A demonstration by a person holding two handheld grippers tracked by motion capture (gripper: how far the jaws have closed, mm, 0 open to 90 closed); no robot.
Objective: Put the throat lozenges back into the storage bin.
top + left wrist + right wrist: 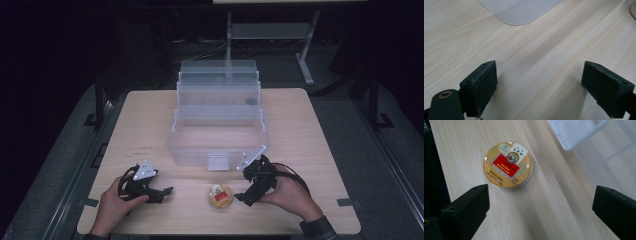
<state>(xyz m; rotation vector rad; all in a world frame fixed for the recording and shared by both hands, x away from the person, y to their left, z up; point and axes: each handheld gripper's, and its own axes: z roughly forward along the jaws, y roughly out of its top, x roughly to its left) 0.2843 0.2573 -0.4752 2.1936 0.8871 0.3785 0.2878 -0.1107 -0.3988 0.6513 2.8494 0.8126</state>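
A small round gold tin (pixel 220 196) with a red label lies flat on the wooden table (pixel 145 120) near its front edge; it also lies ahead of my right jaws, tin (pixel 507 165). My right gripper (pixel 245 195) is just right of the tin, open, with nothing between its jaws (pixel 541 210). My left gripper (pixel 167 192) rests low over the table to the tin's left, open and empty (pixel 539 85). A clear plastic tiered organizer box (pixel 218 117) stands open behind the tin.
The organizer's latch tab (pixel 218 162) faces the front edge, close behind the tin. A corner of the clear box (pixel 519 11) lies ahead of the left jaws. A metal stand (pixel 270 35) is on the floor beyond the table.
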